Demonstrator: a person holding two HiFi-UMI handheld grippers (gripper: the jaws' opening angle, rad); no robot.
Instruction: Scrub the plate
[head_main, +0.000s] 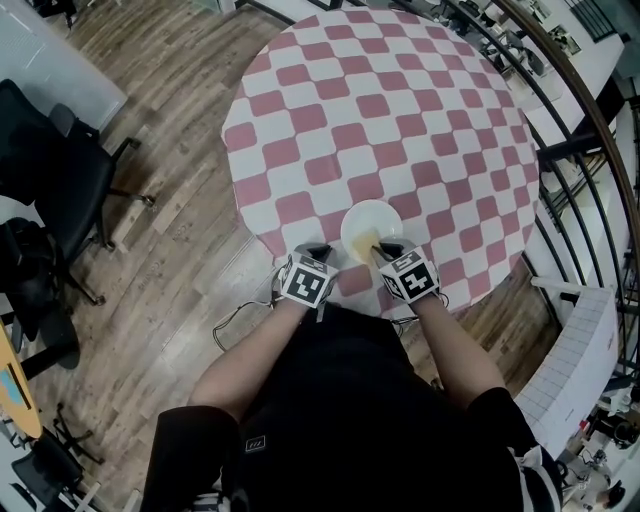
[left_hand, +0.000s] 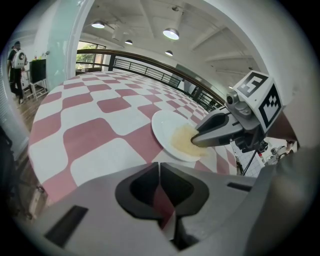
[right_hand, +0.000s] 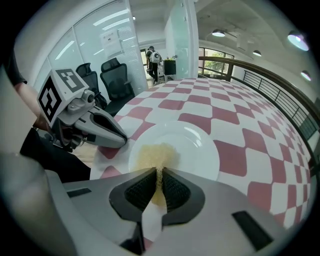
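Plate sits on the checked surface directly ahead of my right tool, which is clamped on a yellow scrub pad lying on the plate's near half. My left tool is closed on nothing (just beside the rim's left). Right is nearer, so I judge it does the scrubbing.

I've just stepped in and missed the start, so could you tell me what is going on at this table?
A person is working at a round checkered table with a gripper in each hand. The right gripper has its fingers shut on a yellowish scrub pad, which rests on the white plate near the table's near edge. The left gripper is shut with nothing between its fingers, and sits just beside the plate's left rim.
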